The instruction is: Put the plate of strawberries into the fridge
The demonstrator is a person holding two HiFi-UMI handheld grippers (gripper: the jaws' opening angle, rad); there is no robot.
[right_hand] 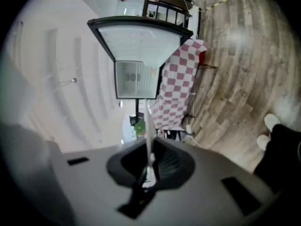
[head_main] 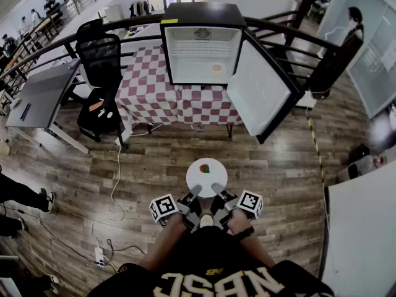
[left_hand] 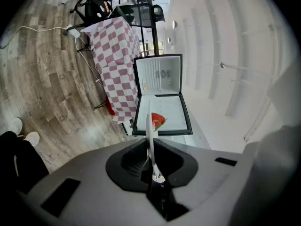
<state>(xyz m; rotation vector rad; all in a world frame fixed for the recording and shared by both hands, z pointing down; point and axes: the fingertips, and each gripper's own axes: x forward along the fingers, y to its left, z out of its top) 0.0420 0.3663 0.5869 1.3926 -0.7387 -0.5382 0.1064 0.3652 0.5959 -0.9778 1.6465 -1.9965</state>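
Observation:
A white plate (head_main: 206, 177) with a red strawberry (head_main: 204, 167) on it is held level in front of my body, well short of the fridge. My left gripper (head_main: 193, 197) is shut on the plate's near left rim and my right gripper (head_main: 219, 197) on its near right rim. In the left gripper view the plate (left_hand: 149, 135) shows edge-on between the jaws with the strawberry (left_hand: 158, 121) beside it. The right gripper view shows the same plate (right_hand: 148, 135) as a thin edge pinched in the jaws. The small black fridge (head_main: 202, 42) stands on a checked table, its door (head_main: 260, 91) swung wide open to the right.
The red-and-white checked tablecloth (head_main: 167, 98) hangs below the fridge. A black office chair (head_main: 100, 79) and a grey desk (head_main: 43, 94) stand to the left. A dark curved railing (head_main: 291, 36) runs behind. Cables (head_main: 114, 184) trail over the wooden floor. A white tabletop (head_main: 365, 228) is at the right.

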